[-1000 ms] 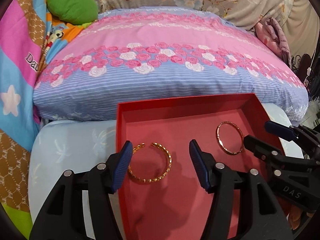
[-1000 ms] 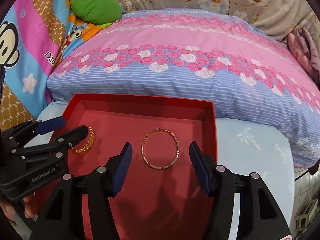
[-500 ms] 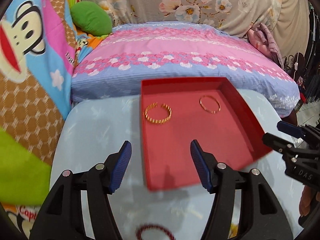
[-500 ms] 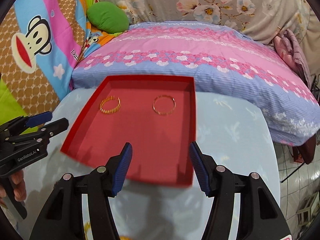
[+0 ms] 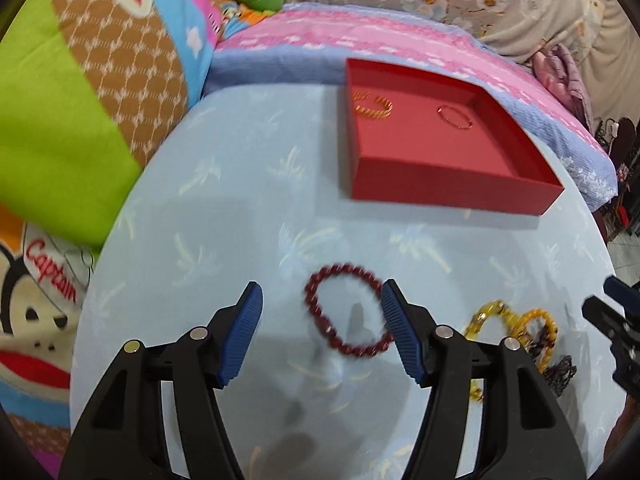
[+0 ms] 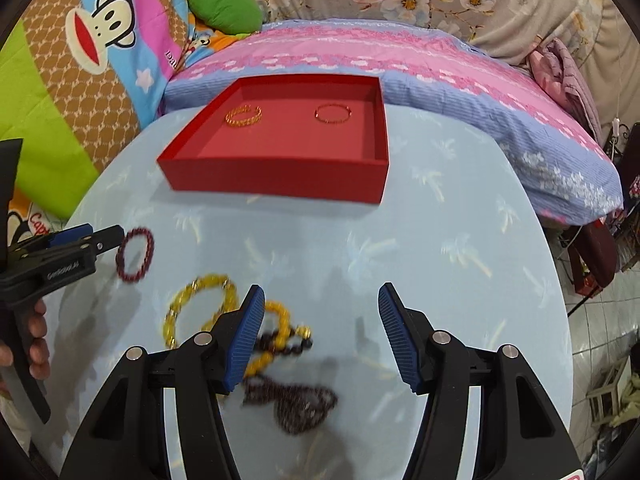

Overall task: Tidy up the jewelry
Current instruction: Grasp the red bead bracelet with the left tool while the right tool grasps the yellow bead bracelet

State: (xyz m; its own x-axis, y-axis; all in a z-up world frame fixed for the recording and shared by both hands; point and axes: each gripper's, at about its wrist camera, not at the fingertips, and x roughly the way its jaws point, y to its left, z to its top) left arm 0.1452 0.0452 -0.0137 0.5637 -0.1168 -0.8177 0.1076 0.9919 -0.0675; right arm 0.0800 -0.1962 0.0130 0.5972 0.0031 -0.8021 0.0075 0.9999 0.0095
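1. Two claws are seen over a round table (image 6: 460,216) with a pale blue cloth.
2. At the far left of the right wrist view, the left claw (image 6: 100,238) is held by a hand (image 6: 34,344). Its jaws are spread open and nothing is held in them.
3. A dark red bead bracelet (image 5: 346,316) is lying flat on the cloth. In the left wrist view it is seen between the open jaws and partly hidden behind the right-side jaw. It cannot be told if it is touched.
4. Next to the right, a big yellow bead loop (image 6: 196,308) is lying on the cloth.
5. A smaller yellow bead loop (image 6: 280,320) is lying just beside it, and dark beads (image 6: 292,400) are piled near both. These are blurred.
6. The right claw (image 6: 322,334) is hung over the cloth with its jaws wide open. Nothing is gripped. The yellow loops are partly hidden behind its left-side jaw.
7. A red tray (image 6: 280,178) is set at the far side of the table, well apart from the loose beads.
8. Two gold bangles are lying flat in the tray, near its far wall. A twisted open one (image 6: 243,115) is on the left and a thin round one (image 6: 333,114) is on the right. They are kept apart.
9. A pink and blue pillow (image 6: 440,72) is seen behind the table.
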